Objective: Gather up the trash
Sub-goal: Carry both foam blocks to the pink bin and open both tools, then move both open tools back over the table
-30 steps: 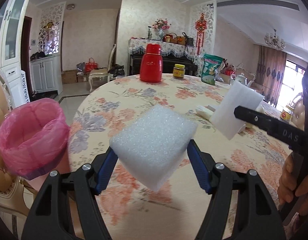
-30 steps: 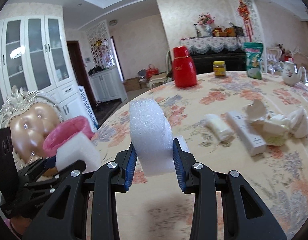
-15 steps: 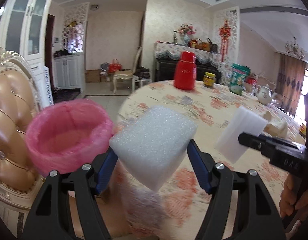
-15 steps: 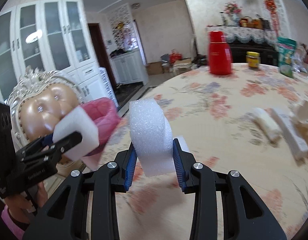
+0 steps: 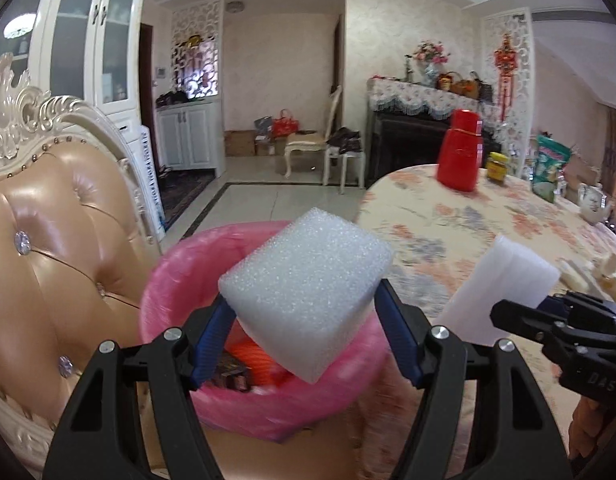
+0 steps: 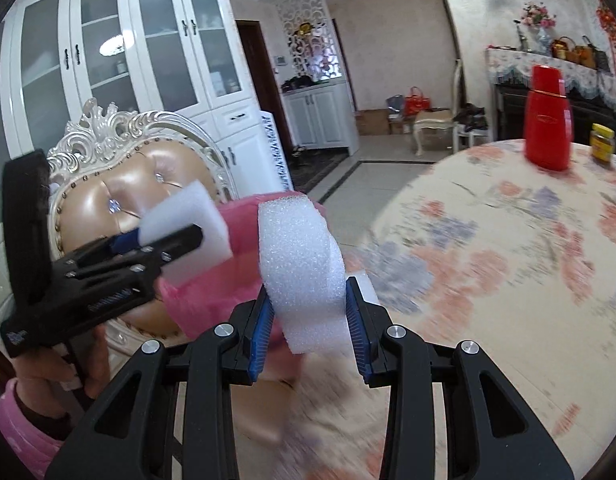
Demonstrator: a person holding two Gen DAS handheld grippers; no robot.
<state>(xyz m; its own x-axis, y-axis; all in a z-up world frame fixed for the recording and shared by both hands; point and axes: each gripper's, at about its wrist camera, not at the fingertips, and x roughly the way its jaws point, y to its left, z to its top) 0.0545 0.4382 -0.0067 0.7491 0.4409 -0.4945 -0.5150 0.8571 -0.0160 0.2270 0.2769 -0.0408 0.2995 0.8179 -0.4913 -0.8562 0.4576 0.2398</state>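
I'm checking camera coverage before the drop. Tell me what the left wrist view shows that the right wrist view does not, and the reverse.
Only the left wrist view: trash already lying inside the pink-lined bin, a green packet and a teapot on the table.

Only the right wrist view: the hand and pink sleeve behind the left gripper.

Both: two foam pieces, each clamped in jaws, the red flask, the yellow-lidded jar, the padded chair.

Black tool (image 5: 304,344), blue pads (image 5: 396,340), pink sleeve (image 6: 24,432).

Round table (image 5: 448,216) in floral cloth; red flask (image 5: 462,151), yellow-lidded jar (image 5: 497,166), green packet (image 5: 550,168) standing on it
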